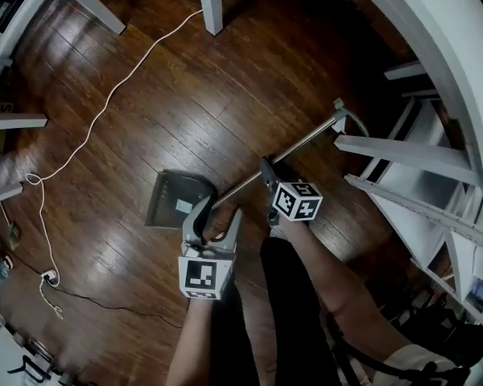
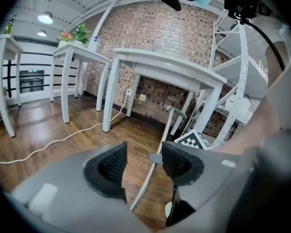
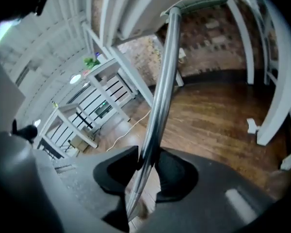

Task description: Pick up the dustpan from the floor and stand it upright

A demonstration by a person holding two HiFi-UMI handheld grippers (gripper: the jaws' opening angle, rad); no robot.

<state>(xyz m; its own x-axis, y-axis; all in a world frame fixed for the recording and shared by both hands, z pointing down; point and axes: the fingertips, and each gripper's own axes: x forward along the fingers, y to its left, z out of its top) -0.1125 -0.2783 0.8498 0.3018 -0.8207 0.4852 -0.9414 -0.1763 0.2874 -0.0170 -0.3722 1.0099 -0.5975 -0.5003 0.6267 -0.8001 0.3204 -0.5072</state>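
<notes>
The dustpan's dark pan (image 1: 175, 199) lies on the wooden floor, and its long metal handle (image 1: 306, 139) rises up to the right toward a white shelf. My right gripper (image 1: 267, 174) is shut on the handle partway along it. In the right gripper view the handle (image 3: 161, 91) runs up from between the pads to its grip end (image 3: 199, 1). My left gripper (image 1: 217, 217) stands open just below the pan's back edge. In the left gripper view the handle (image 2: 153, 171) shows in the gap between the open fingers (image 2: 111, 164), and they do not touch it.
A white cable (image 1: 105, 107) snakes over the floor at the left to a plug (image 1: 48, 278). White table legs (image 1: 212, 2) stand at the top. White shelving (image 1: 419, 175) fills the right side. A person's legs are below the grippers. White tables (image 2: 160, 67) stand before a brick wall.
</notes>
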